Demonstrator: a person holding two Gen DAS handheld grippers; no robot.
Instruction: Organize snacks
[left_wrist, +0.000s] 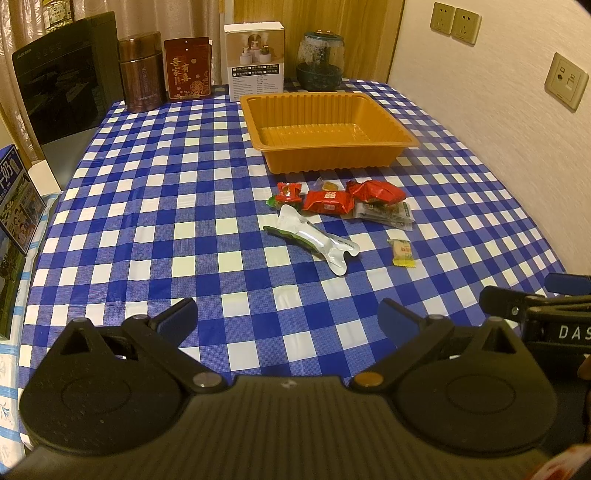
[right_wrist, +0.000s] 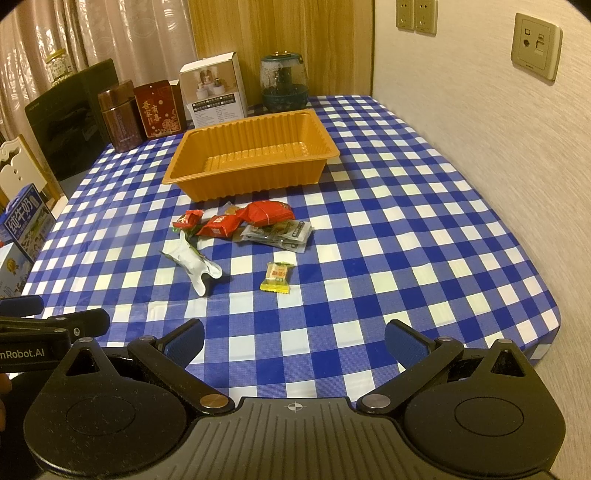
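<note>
An empty orange plastic tray (left_wrist: 400, 137) (right_wrist: 177, 173) sits on the blue-checked tablecloth. In front of it lie several snacks: red packets (left_wrist: 327, 202) (right_wrist: 218, 226), a larger red packet (left_wrist: 376, 191) (right_wrist: 267, 212), a clear packet (left_wrist: 386, 214) (right_wrist: 277, 233), a silver and green pouch (left_wrist: 314, 238) (right_wrist: 190, 262), and a small yellow candy (left_wrist: 402, 252) (right_wrist: 277, 277) nearest me. My left gripper (left_wrist: 288, 319) is open and empty, well short of the snacks. My right gripper (right_wrist: 294, 339) is open and empty, also short of them.
At the table's back stand a brown canister (left_wrist: 141, 72), a red box (left_wrist: 187, 67), a white box (left_wrist: 255, 61) and a glass jar (left_wrist: 320, 61). A black appliance (left_wrist: 62, 79) and a milk carton (right_wrist: 26, 225) are at the left. A wall runs along the right.
</note>
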